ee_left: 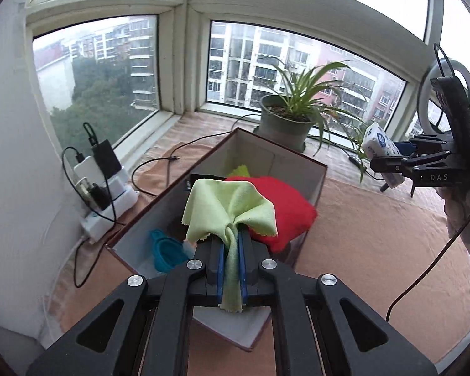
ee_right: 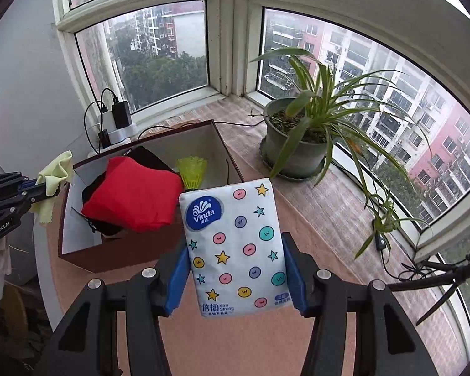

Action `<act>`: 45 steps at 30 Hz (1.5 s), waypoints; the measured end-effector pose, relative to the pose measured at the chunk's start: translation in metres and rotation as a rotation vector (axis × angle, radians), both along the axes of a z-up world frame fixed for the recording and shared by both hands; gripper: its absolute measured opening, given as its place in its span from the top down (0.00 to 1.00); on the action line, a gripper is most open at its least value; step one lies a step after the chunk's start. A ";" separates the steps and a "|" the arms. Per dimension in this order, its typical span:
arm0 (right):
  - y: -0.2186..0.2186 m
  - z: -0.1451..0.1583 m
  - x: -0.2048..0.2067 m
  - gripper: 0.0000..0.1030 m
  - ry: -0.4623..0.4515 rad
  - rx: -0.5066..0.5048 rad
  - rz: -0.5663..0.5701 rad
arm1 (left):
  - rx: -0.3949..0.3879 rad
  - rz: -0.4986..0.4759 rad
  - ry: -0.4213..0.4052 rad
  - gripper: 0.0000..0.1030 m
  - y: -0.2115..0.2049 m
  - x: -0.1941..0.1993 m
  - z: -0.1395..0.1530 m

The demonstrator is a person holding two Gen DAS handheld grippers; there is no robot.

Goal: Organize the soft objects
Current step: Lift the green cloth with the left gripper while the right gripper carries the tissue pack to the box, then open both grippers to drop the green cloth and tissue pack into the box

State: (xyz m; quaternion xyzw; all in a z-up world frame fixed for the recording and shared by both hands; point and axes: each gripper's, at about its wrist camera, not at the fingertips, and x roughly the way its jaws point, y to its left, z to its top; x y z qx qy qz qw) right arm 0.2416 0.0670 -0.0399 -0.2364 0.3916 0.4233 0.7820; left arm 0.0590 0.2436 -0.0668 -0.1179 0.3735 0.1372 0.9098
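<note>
The left gripper (ee_left: 232,250) pinches a green cloth (ee_left: 228,210) above the open box (ee_left: 310,169), where a red cushion (ee_left: 285,213) lies; the right gripper (ee_left: 388,163) at far right holds a tissue pack (ee_left: 379,144).

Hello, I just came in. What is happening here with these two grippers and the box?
A person holds a gripper in each hand above a brown table. The left gripper is shut on a light green cloth, held over the open box. The right gripper clamps a tissue pack near the box. Inside the box lie a red cushion and a yellow shuttlecock. Neither held item is in the box yet.
</note>
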 end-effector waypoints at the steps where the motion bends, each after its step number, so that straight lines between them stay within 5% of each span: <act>1: 0.012 -0.003 0.002 0.51 -0.001 -0.003 0.012 | -0.005 0.019 0.007 0.94 0.008 -0.001 -0.003; 9: 0.085 -0.040 0.012 0.51 -0.003 -0.060 0.087 | -0.030 0.091 0.078 0.94 0.038 0.000 -0.031; 19: 0.114 -0.064 0.025 0.50 0.015 -0.092 0.094 | -0.058 0.077 0.103 0.92 0.041 0.015 -0.042; 22: 0.115 -0.063 0.025 0.46 0.025 -0.089 0.099 | -0.051 0.068 0.094 0.82 0.038 0.016 -0.040; 24: 0.115 -0.061 0.023 0.39 0.011 -0.088 0.100 | -0.048 0.074 0.097 0.59 0.039 0.018 -0.039; 26: 0.114 -0.058 0.021 0.34 -0.015 -0.082 0.103 | -0.043 0.083 0.086 0.51 0.039 0.017 -0.037; 45: 0.095 -0.044 0.001 0.30 -0.016 -0.057 0.101 | -0.039 0.130 0.069 0.50 0.032 -0.007 -0.021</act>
